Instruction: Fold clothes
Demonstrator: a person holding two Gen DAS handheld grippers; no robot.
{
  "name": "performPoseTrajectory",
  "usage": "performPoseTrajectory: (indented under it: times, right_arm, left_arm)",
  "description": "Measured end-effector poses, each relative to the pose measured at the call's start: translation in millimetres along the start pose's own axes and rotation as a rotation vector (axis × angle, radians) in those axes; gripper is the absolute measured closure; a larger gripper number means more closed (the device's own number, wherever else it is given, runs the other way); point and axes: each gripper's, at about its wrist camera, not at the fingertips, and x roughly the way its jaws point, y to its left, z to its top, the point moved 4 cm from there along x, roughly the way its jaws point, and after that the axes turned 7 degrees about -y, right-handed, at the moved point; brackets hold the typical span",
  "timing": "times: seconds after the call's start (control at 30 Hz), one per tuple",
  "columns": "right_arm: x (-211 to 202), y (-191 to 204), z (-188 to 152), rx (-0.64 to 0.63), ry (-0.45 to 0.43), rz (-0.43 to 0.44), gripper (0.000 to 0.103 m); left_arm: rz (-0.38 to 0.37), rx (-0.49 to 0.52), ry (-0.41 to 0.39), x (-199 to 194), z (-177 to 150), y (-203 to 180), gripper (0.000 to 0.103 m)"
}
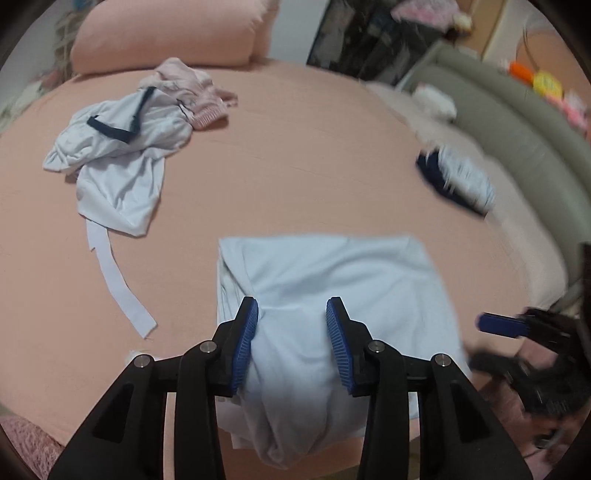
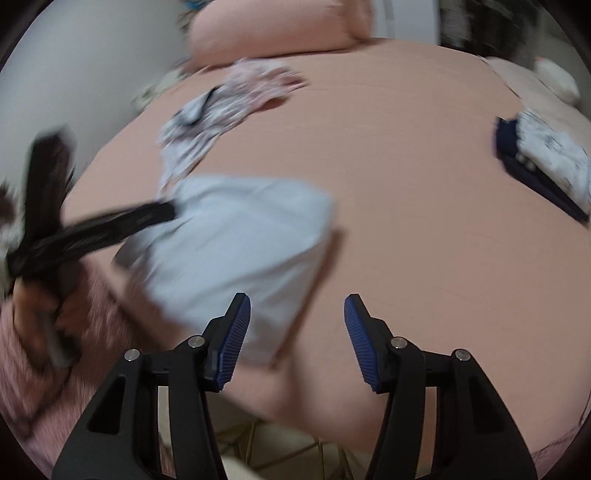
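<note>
The left gripper [image 1: 291,343] pinches a bunched fold of the pale blue garment [image 1: 332,280] on the pink bed [image 1: 295,177]; only its view shows the crumpled clothes pile [image 1: 118,147] sharply. The right gripper [image 2: 297,341] stands apart over bare sheet, the garment's edge beside its left finger; beyond lies a folded dark-and-white piece [image 2: 543,162].

Far beyond the jaws, 1 pink pillow [image 1: 166,33] lies on the pink sheet [image 1: 295,147]; off right, a grey-green padded bed edge [image 1: 517,122].

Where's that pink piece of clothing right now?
In the left wrist view, the pink garment lies crumpled at the far left of the bed, just below the pink pillow and touching the white clothes pile.
</note>
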Motion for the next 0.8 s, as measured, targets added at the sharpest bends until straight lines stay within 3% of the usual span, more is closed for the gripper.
performPoseTrajectory:
  times: [0.13, 0.2, 0.37, 0.5, 0.6, 0.67, 0.73, 0.8]
  right_arm:
    - [9, 27, -19, -0.134, 0.042, 0.006, 0.048]
    - [17, 27, -22, -0.142, 0.052, -0.050, 0.048]
    - [37, 12, -22, 0.024, 0.070, -0.091, 0.048]
    - [38, 11, -27, 0.087, 0.064, -0.130, 0.048]
    - [33, 1, -30, 0.154, 0.071, -0.136, 0.048]
    - [27, -7, -36, 0.177, 0.080, -0.142, 0.048]
    - [21, -14, -44, 0.186, 0.090, -0.164, 0.048]
    - [14, -23, -50, 0.161, 0.112, -0.240, 0.063]
  left_arm:
    - [0.019, -0.020, 0.008, 3, 1, 4, 0.061]
    - [0.021, -0.036, -0.008, -2, 2, 7, 0.061]
    - [0.013, -0.017, -0.029, -19, -6, -3, 0.061]
    - [0.071, 0.027, 0.043, -4, -18, -1, 0.060]
    - [0.104, 0.041, 0.053, -3, -19, 6, 0.058]
    - [0.135, 0.009, 0.061, -4, -19, 18, 0.040]
    - [0.107, -0.079, 0.067, -8, -17, 31, 0.042]
    - [0.122, -0.102, 0.019, -23, -12, 34, 0.050]
